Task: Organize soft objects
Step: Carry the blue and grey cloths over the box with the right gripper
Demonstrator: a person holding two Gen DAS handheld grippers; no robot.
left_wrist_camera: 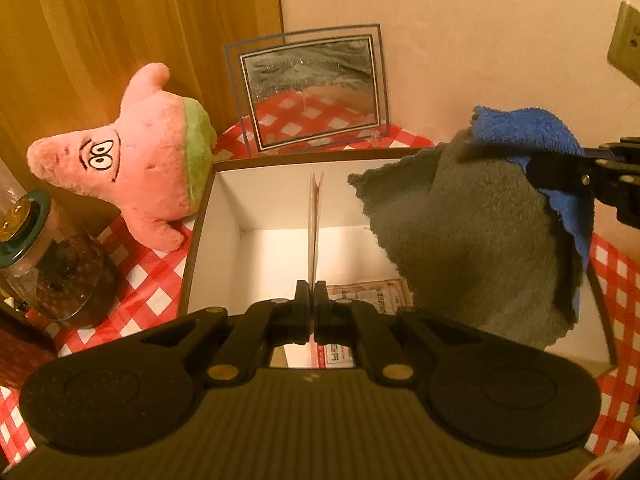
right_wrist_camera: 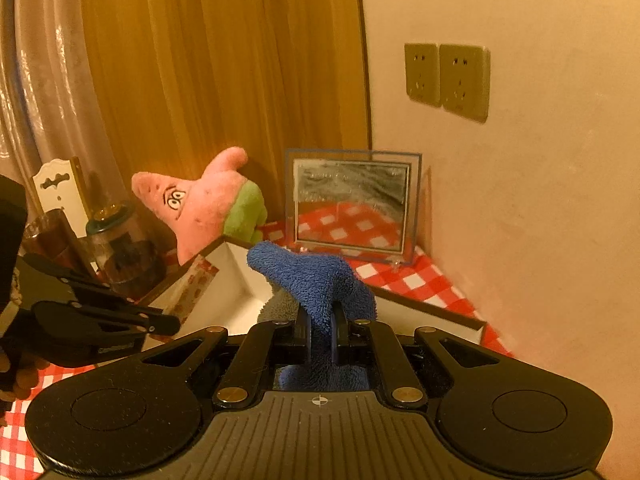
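Note:
A white box (left_wrist_camera: 224,216) with a brown rim stands on the checked table, with an upright card flap (left_wrist_camera: 315,224) across its middle. My left gripper (left_wrist_camera: 312,300) is shut on that flap. My right gripper (right_wrist_camera: 321,320) is shut on a blue and grey towel (right_wrist_camera: 316,280), which hangs over the box's right half in the left wrist view (left_wrist_camera: 480,232). A pink star plush (left_wrist_camera: 132,160) with green shorts lies beside the box's far left corner; it also shows in the right wrist view (right_wrist_camera: 204,204).
A glass picture frame (left_wrist_camera: 308,92) stands behind the box against the wall. A glass jar (left_wrist_camera: 52,260) with a dark lid stands left of the box. A wooden panel rises behind the plush. The tablecloth (left_wrist_camera: 144,276) is red and white checked.

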